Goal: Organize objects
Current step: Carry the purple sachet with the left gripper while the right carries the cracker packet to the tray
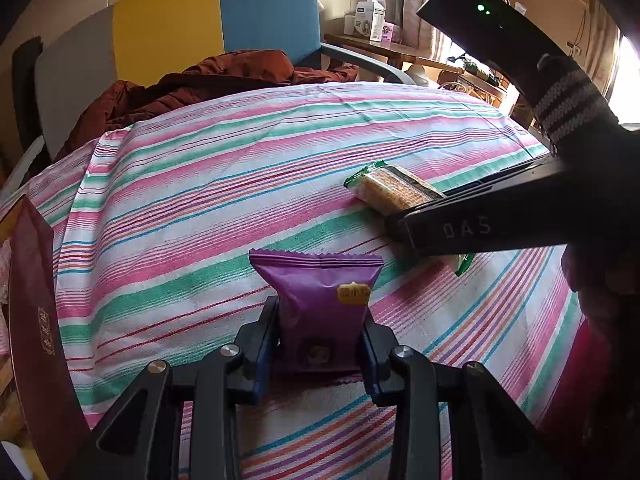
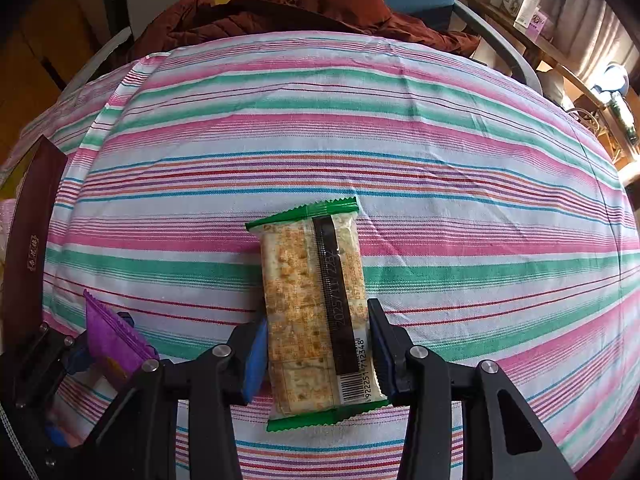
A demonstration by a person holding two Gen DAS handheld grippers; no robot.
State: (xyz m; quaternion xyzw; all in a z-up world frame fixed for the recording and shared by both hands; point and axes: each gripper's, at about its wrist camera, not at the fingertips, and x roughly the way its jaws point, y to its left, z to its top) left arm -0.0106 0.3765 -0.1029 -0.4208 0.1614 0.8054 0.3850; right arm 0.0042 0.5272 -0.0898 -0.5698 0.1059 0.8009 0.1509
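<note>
Dark red box (image 1: 32, 320) standing at the bench's far left edge | my left gripper (image 1: 318, 344) is pinching the purple snack packet (image 1: 320, 296) between its fingers, above the striped cloth (image 1: 224, 184) | my right gripper (image 2: 318, 354) is clamping the green-edged cracker pack (image 2: 312, 308), lying flat on the cloth just right of it.

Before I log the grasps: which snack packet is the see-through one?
The green-edged cracker packet, between the right gripper fingers: its crackers show through. The purple packet in the left gripper is opaque.
</note>
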